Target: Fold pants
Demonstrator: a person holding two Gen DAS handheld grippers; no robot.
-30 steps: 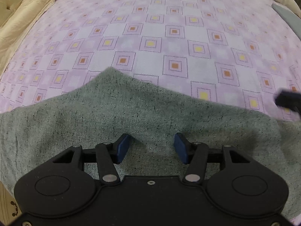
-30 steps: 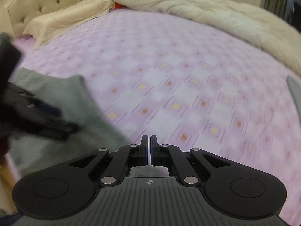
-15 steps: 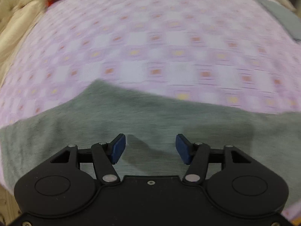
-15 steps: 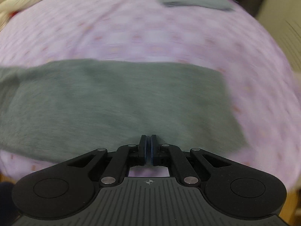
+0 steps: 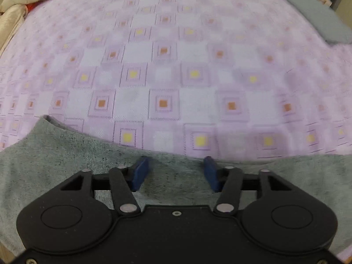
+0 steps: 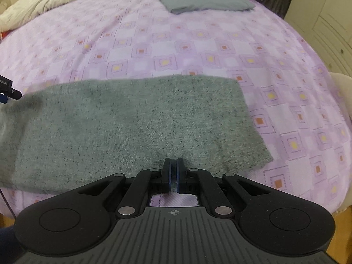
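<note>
Grey speckled pants (image 6: 136,123) lie flat along the near edge of the bed as a long folded band; they also show in the left wrist view (image 5: 66,160). My left gripper (image 5: 176,173) is open, its blue pads over the cloth near its far edge, holding nothing. My right gripper (image 6: 173,169) is shut, its tips over the near edge of the pants close to their right end; whether cloth is pinched between the pads is not clear. The left gripper's tip shows at the left edge of the right wrist view (image 6: 6,88).
The bed has a purple checked sheet (image 6: 198,50). A folded grey garment (image 6: 202,0) lies at the far side; it also shows in the left wrist view (image 5: 319,19). A cream duvet (image 6: 44,2) is bunched at the back left. White cabinets (image 6: 325,22) stand at right.
The right gripper swung from facing the headboard to facing across the pants, staying shut. The left gripper's view turned to the right and the cloth's far edge now lies nearer its pads.
</note>
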